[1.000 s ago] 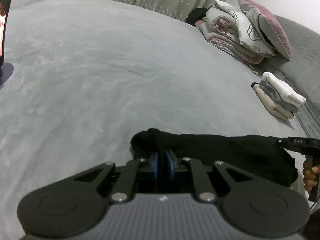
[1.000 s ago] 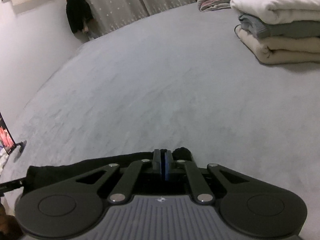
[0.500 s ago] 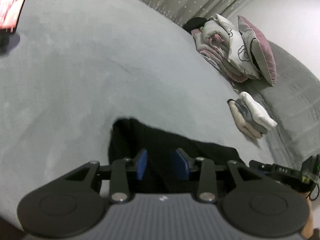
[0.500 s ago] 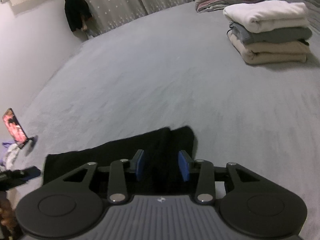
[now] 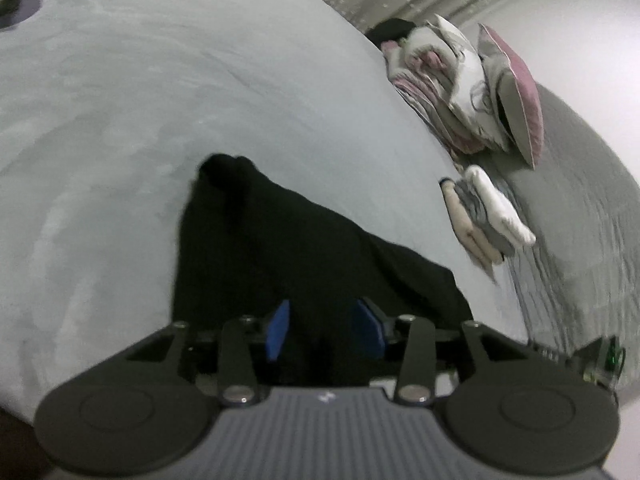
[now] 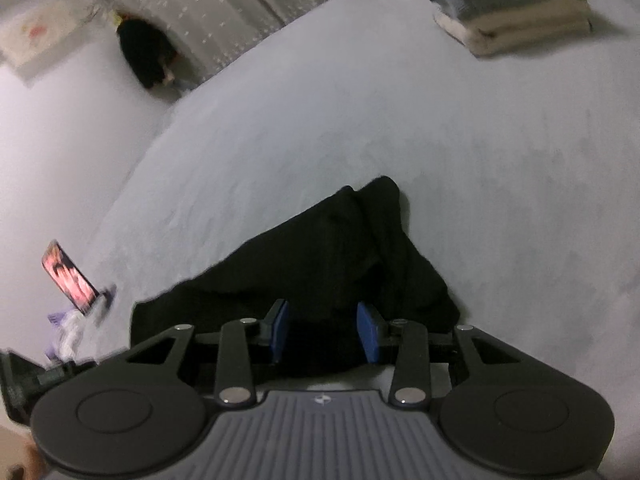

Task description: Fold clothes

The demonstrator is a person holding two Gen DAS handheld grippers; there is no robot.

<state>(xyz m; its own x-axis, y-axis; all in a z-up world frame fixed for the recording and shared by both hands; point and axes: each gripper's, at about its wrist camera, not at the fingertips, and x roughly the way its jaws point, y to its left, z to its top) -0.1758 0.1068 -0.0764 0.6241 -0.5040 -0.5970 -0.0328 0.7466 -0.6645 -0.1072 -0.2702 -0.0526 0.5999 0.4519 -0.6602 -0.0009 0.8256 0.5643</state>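
While folded black fabric garment lies on grey plush bed, left tool jaws opening over it, pads clear; right tool open, gripping nothing.

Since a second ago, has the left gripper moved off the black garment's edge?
Yes. The left gripper has let go and drawn back toward the near bed edge; more black garment now shows ahead of it. Its jaws are opening.

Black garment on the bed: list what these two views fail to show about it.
- Black garment, left wrist view: near edge hidden behind the left gripper; its jaws are opening, pads clear of the cloth.
- Right wrist view: near edge hidden behind the right gripper.
- Both views: motion blur and dark cloth hide folds, seams and what kind of garment it is.
- Folded stack: top cut off by the frame.
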